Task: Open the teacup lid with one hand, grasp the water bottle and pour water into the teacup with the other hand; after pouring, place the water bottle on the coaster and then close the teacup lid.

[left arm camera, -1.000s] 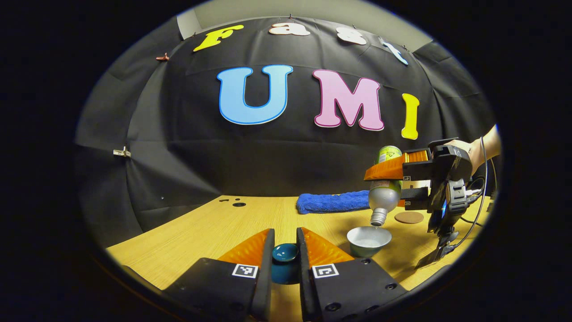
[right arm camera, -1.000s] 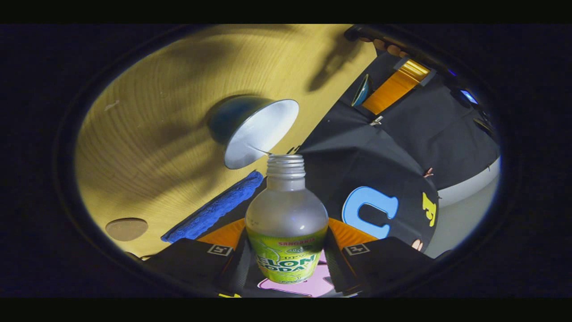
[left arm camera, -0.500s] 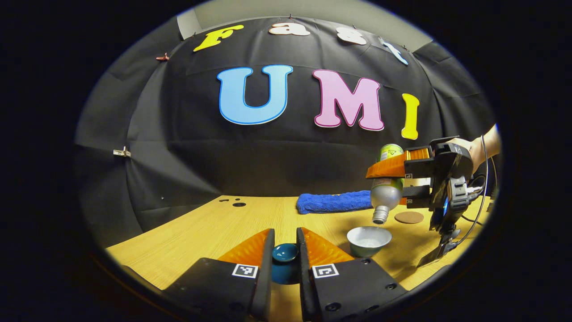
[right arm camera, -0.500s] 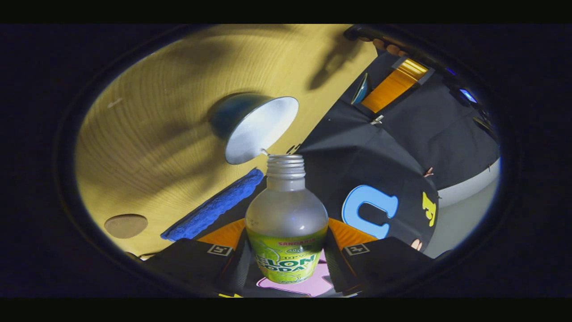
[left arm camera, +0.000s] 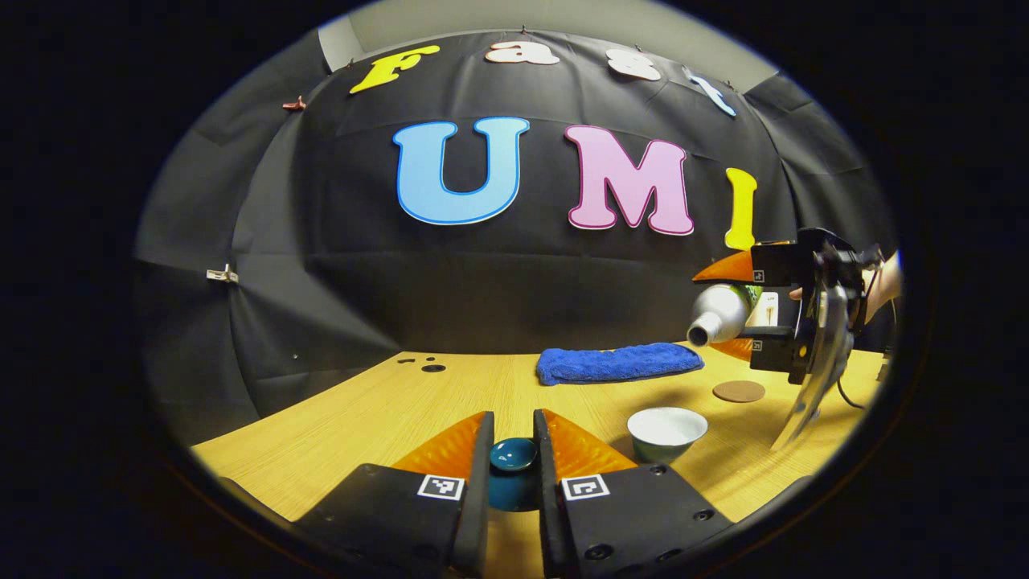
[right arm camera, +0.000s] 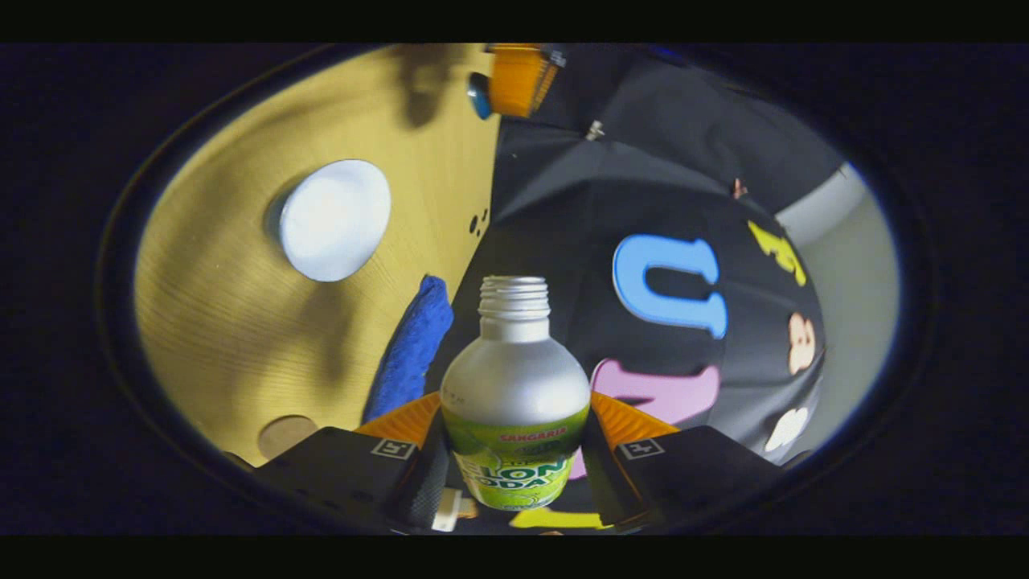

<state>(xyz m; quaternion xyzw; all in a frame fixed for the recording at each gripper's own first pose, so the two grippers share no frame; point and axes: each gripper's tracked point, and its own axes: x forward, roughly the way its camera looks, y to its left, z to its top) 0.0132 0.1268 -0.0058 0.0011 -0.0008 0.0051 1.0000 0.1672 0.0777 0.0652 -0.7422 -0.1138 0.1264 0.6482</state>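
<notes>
Two hand-held grippers in play. Left hand-held gripper (left arm camera: 513, 450) sits low over the tabletop (left arm camera: 450, 394), both fingers clamped on the dark teal teacup lid (left arm camera: 513, 455); can't tell if the lid touches the wood. Right hand-held gripper (right arm camera: 514, 438) is clamped on the water bottle (right arm camera: 514, 410), a finger pressing each side of the labelled body. In the left gripper view the bottle (left arm camera: 718, 314) is held in the air roughly horizontal, uncapped mouth pointing toward the left side of the picture, above and right of the teacup (left arm camera: 666, 430). Teacup is uncovered, upright on the tabletop, white inside. Round brown coaster (left arm camera: 739, 391) lies bare beyond the cup, apart from it. Blue towel (left arm camera: 617, 362) lies at the back near the wall.
</notes>
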